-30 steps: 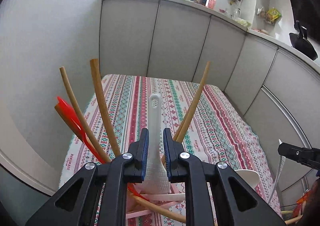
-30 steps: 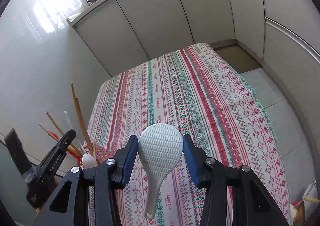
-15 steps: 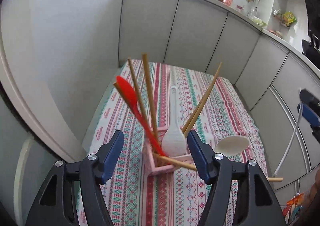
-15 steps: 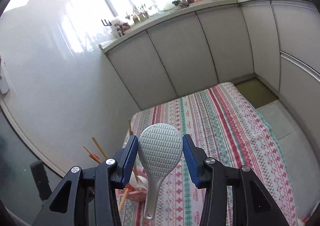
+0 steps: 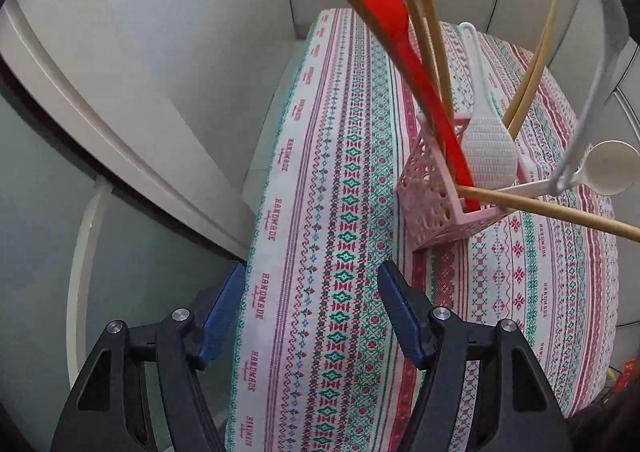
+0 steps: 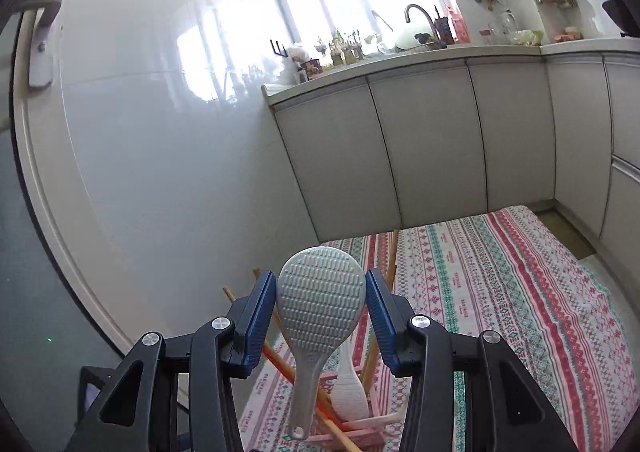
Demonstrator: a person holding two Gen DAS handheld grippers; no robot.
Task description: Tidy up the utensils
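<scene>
White rice paddle (image 6: 321, 298) clamped between right claw (image 6: 321, 302) pads (left claw (image 5: 312, 316) wide, empty).

Wooden sticks (image 5: 416, 7) cut off by top edge of left wrist view; long wooden handle (image 5: 560, 213) runs out at right edge. Pink holder (image 6: 352, 434) mostly hidden behind right tool (image 6: 321, 302) and its rice paddle (image 6: 316, 316), cropped at bottom edge. Windowsill clutter (image 6: 344, 49) too small to identify.
</scene>
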